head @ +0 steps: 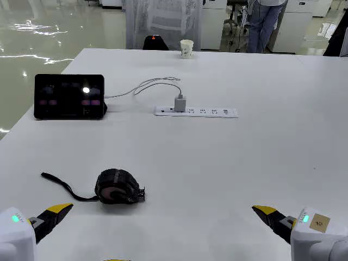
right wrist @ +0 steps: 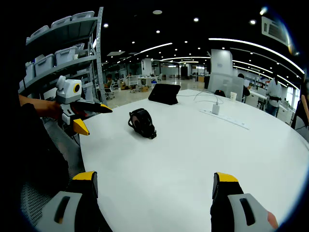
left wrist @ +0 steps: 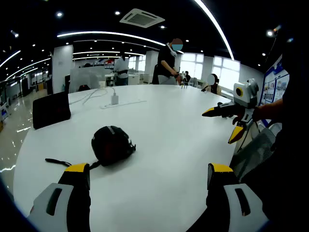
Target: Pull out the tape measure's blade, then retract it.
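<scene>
1. Black tape measure point(head: 117, 186) is laid flat on the white table point(head: 261, 157), just ahead of the left gripper point(left wrist: 148, 170) and nearer its left-hand jaw. The blade is judged unextended.
2. Left jaws are held wide apart and empty, presumably to steady the case.
3. Right gripper point(right wrist: 157, 176) jaws are likewise spread and empty. The tape measure lies well ahead of them, probably so the blade end can be taken.
4. Tablet point(head: 69, 96), power strip point(head: 196, 111) and paper cup point(head: 186, 48) are set far beyond both jaws, in a bright open hall.

White table point(head: 244, 163), bearing:
- black tape measure point(head: 117, 186) near the front edge, its wrist strap point(head: 57, 182) trailing left
- dark tablet point(head: 69, 96), propped, left side
- white power strip point(head: 204, 112), mid-table, with a charger point(head: 180, 103) plugged in; a cable point(head: 147, 85) runs to the tablet
- paper cup point(head: 186, 48), upright, far edge
</scene>
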### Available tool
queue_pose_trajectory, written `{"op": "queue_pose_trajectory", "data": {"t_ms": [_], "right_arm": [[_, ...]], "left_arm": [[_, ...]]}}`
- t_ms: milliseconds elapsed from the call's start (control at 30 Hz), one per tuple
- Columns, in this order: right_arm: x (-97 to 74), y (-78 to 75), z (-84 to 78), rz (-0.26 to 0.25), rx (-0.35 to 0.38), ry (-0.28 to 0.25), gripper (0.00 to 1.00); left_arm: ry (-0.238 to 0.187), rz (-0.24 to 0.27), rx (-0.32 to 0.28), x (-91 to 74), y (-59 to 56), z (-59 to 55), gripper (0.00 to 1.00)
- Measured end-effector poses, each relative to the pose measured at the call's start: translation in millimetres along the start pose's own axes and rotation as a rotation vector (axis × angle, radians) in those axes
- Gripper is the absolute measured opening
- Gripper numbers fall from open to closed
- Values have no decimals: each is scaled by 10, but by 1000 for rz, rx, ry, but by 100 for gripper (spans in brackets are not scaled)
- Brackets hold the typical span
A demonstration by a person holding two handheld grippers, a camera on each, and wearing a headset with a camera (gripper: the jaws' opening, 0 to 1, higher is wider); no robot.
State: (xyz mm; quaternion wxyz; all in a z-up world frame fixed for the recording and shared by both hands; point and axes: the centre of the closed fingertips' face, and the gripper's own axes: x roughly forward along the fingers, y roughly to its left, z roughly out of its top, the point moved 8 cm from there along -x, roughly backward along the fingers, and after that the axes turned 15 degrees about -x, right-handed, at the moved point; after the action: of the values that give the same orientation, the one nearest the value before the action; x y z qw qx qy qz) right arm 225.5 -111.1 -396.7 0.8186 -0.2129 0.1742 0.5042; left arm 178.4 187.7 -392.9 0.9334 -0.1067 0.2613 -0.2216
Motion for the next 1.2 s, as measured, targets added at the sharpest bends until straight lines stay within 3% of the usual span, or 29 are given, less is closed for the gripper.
{"op": "queue_pose_trajectory", "data": {"t_ms": [1200], "right_arm": [[21,-9,-18,23,-17,20,99]], "left_arm": [[13,-3,11,19,13,21,99]]}}
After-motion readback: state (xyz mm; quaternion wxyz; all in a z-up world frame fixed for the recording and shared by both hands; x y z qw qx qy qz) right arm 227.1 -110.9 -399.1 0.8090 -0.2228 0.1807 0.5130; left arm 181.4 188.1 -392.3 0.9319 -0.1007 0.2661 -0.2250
